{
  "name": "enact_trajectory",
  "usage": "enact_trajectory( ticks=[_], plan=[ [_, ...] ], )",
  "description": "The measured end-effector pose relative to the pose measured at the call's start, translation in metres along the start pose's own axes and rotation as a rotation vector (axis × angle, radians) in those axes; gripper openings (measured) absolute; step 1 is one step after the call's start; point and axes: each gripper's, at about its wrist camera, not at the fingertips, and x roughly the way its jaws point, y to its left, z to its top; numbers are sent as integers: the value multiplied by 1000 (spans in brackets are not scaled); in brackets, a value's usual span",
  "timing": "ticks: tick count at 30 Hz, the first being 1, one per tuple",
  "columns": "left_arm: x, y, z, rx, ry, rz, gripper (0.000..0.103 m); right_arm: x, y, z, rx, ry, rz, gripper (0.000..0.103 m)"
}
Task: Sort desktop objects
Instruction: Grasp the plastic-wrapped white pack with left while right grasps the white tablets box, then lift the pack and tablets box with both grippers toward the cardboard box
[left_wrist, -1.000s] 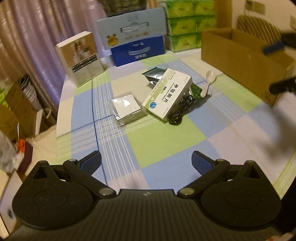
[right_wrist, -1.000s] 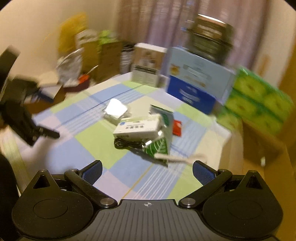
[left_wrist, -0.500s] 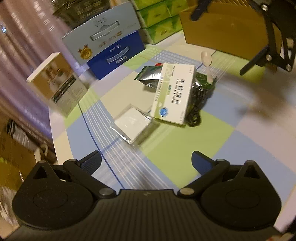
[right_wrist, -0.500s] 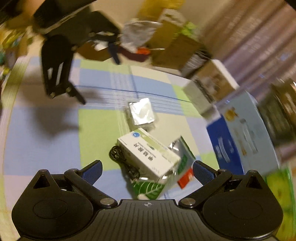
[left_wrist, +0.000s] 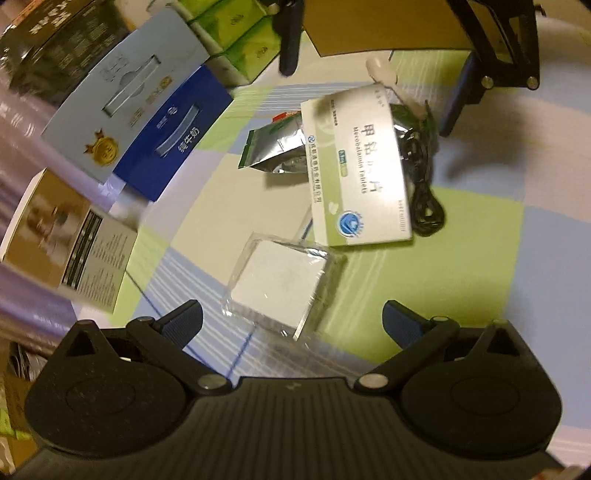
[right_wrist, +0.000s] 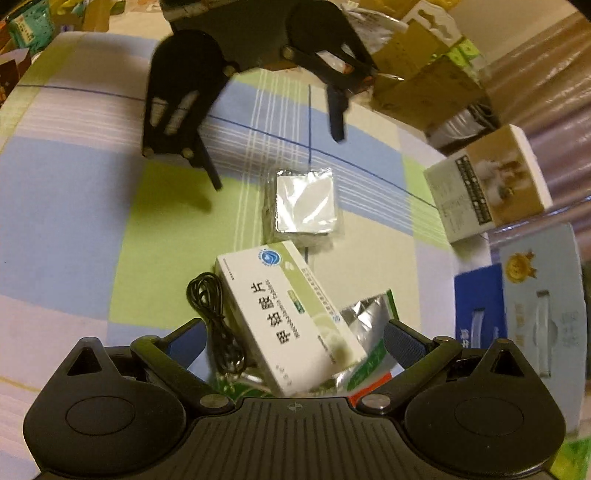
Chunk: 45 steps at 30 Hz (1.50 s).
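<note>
Both grippers descend released: left gripper (left_wrist: 291, 319) over the wrapped pad (left_wrist: 279, 286) at twelve o'clock, right gripper (right_wrist: 293, 338) straddling the medicine box (right_wrist: 290, 319); closing comes next.

I see warm, yellowish indoor light, fairly dim, with dark corners from the fisheye vignette. Both views bend hard at the edges, so the stacked boxes (left_wrist: 122, 122) at far left lean and smear with motion blur. In my right wrist view the wrapped white pad (right_wrist: 304, 201) flares with glare on its film. The left gripper (right_wrist: 258, 110) throws a soft, dark shadow onto the checked surface (right_wrist: 66, 206). Print on the medicine box (left_wrist: 358, 166) stays slightly soft.
</note>
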Motion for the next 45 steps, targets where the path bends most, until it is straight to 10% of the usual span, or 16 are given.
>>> enact_trajectory(
  ticks=[23, 34, 45],
  plan=[
    [51, 20, 13, -40, -10, -173, 90, 65, -26, 17, -47, 133, 188, 79],
    [46, 23, 13, -66, 17, -169, 62, 50, -16, 13, -6, 105, 150, 70],
    [18, -5, 14, -230, 85, -148, 61, -1, -1, -2, 251, 70, 47, 70]
  ],
)
